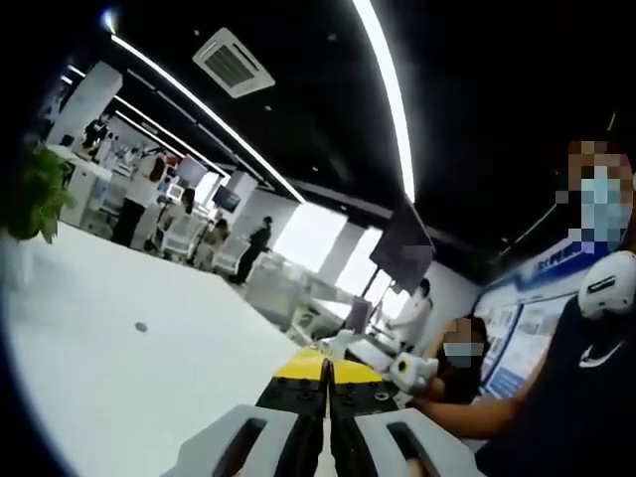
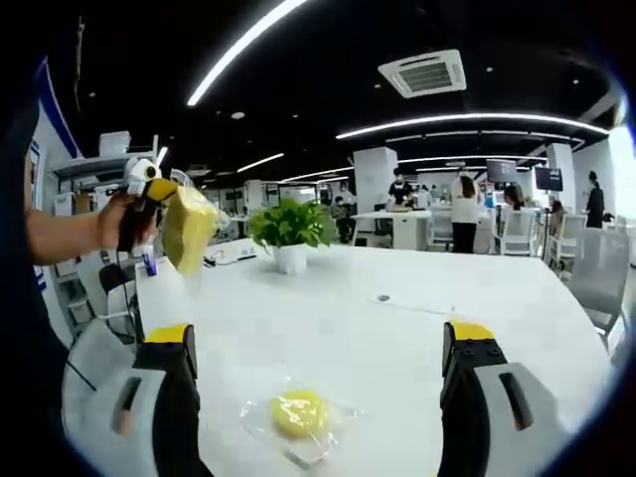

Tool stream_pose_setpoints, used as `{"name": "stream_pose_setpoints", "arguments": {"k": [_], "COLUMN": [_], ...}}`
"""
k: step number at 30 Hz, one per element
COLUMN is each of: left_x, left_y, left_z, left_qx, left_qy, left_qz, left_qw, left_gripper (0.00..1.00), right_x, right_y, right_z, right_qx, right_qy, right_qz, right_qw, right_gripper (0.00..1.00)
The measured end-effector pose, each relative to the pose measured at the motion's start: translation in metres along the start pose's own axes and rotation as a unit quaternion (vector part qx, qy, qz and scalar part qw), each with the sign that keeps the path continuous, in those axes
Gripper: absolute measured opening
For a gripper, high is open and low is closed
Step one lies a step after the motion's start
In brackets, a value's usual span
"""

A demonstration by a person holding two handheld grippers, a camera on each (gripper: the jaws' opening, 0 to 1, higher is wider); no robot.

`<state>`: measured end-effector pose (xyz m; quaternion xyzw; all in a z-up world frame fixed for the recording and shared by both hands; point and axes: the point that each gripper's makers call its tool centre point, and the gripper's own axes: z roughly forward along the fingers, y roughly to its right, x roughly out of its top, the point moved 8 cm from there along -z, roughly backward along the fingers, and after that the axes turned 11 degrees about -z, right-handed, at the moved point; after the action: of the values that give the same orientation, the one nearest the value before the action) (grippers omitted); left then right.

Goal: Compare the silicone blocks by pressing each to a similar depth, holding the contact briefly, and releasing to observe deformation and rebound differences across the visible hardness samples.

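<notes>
A yellow silicone block in a clear bag (image 2: 300,417) lies on the white table (image 2: 417,288), between the right gripper (image 2: 328,363)'s widely parted jaws, untouched. No writing is readable on it. A potted plant (image 2: 290,231) stands farther back in an open office. The left gripper (image 2: 164,214), raised beside the table, clamps a second yellow bagged block (image 2: 189,229); in the left gripper view its jaws meet.

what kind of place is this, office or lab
Probably an open-plan office or demo space: a long white table with a potted plant, ceiling light strips, and people at desks behind.
</notes>
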<state>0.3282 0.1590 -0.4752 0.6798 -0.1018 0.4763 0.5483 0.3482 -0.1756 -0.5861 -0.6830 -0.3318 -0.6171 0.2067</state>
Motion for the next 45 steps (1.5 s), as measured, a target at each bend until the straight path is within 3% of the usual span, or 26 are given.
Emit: {"name": "stream_pose_setpoints", "arguments": {"k": [4, 18, 31, 45], "left_x": [-0.008, -0.024, -0.038, -0.049], "left_y": [-0.007, -0.019, -0.038, -0.050], "left_z": [0.001, -0.003, -0.003, -0.005], "left_qx": [0.007, 0.035, 0.053, 0.057], "left_qy": [-0.001, 0.007, -0.003, -0.002], "left_qz": [-0.017, -0.052, -0.072, -0.107], "left_qw": [0.9998, 0.9980, 0.9960, 0.9926], "left_gripper": [0.00, 0.00, 0.00, 0.00], "right_x": [-0.013, -0.041, -0.054, -0.067], "right_y": [0.000, 0.002, -0.007, -0.005], "right_z": [-0.009, -0.035, -0.030, -0.032], "right_qx": [-0.014, -0.042, -0.028, -0.033], "right_qy": [-0.007, -0.040, -0.051, -0.064], "right_qz": [0.020, 0.031, -0.003, 0.001], "right_qw": [0.9997, 0.9978, 0.9983, 0.9974], "right_gripper": [0.96, 0.96, 0.96, 0.96]}}
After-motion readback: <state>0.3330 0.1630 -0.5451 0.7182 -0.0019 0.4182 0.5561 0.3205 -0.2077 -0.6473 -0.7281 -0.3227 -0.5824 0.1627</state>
